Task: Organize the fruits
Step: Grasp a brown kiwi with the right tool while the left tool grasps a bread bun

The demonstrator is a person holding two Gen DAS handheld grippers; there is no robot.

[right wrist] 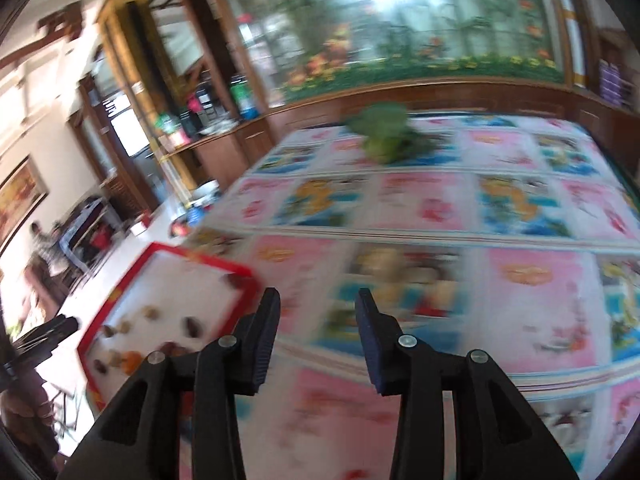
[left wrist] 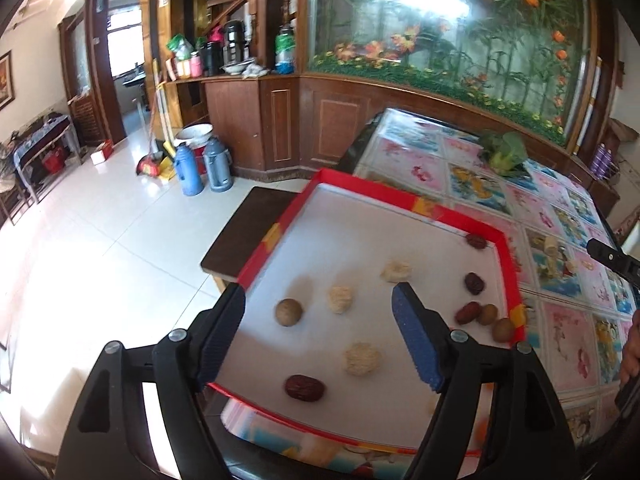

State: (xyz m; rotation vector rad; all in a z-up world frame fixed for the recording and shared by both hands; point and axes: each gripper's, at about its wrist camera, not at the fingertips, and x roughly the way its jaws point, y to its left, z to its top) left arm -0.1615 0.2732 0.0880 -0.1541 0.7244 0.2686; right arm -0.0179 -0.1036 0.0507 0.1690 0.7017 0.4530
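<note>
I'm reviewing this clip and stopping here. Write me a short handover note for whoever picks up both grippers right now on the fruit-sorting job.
Left gripper: open, empty, hovering over the red-rimmed tray.
Right gripper: open, empty, over the patterned tablecloth to the right of the tray; that view is blurred.
In the tray: four dark red dates, e.g.; three pale rough pieces, e.g.; three round brown fruits, e.g..
Off the tray: a leafy green vegetable and a pale piece on the cloth.
Done: fruits lie in the tray, kinds only partly grouped.
Left: group each kind; fetch the stray piece if it belongs.
</note>
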